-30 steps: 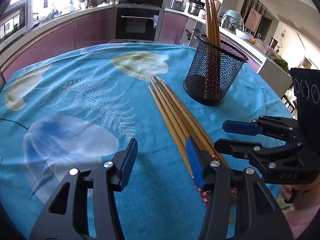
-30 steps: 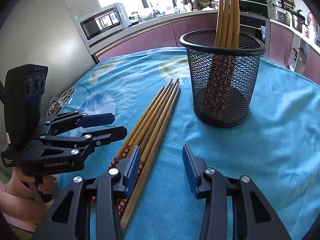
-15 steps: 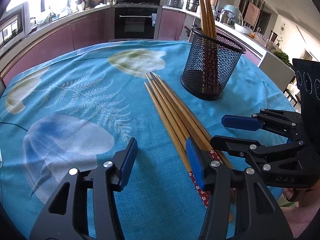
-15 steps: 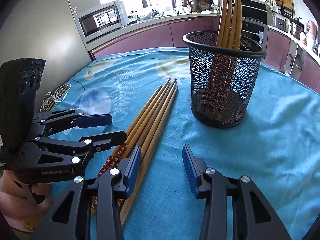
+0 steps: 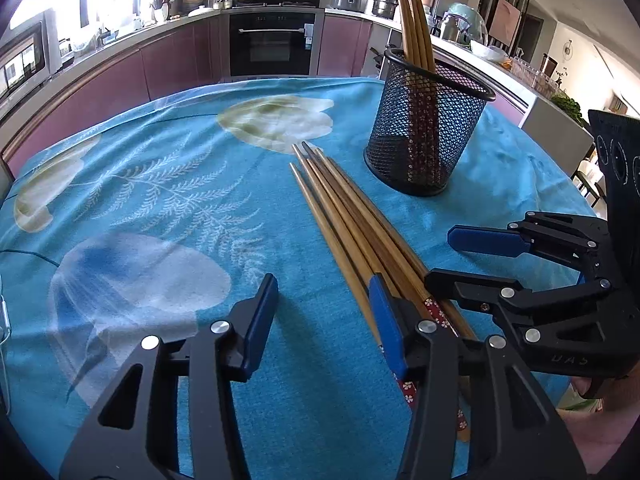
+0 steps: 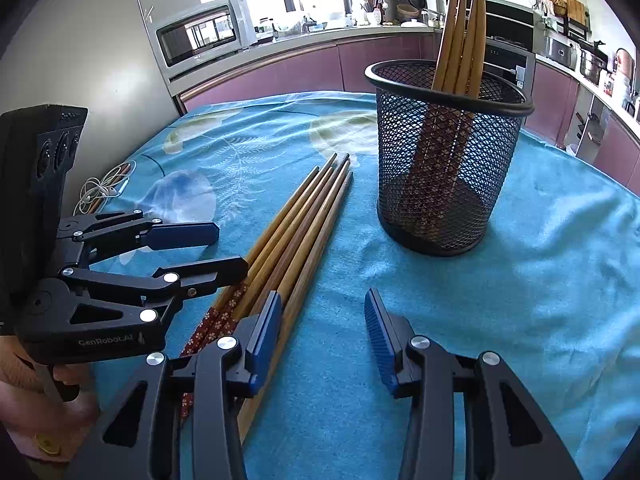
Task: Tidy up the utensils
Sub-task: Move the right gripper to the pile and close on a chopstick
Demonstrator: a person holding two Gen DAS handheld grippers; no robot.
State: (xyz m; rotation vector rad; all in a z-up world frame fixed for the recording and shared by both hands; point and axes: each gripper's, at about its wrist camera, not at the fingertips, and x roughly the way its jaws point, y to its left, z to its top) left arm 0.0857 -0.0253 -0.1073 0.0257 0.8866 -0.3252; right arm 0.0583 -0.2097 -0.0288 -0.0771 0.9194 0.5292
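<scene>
Left gripper (image 5: 324, 312) jaws closing on nothing, chopsticks (image 5: 352, 224) just beside

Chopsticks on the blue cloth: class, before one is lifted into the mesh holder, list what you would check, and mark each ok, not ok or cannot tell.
1. Loose chopsticks lie flat in one bundle on the tablecloth: ok.
2. Mesh holder stands upright beyond the bundle's tips, apart from them: ok.
3. Room in the holder: the standing chopsticks lean to one side, leaving space: ok.
4. Left gripper empty: its jaws are closing with nothing between them: ok.
5. Right gripper empty, jaws apart over bare cloth: ok.
6. One chopstick lined up between either gripper's jaws: not ok; the bundle lies beside both.
</scene>
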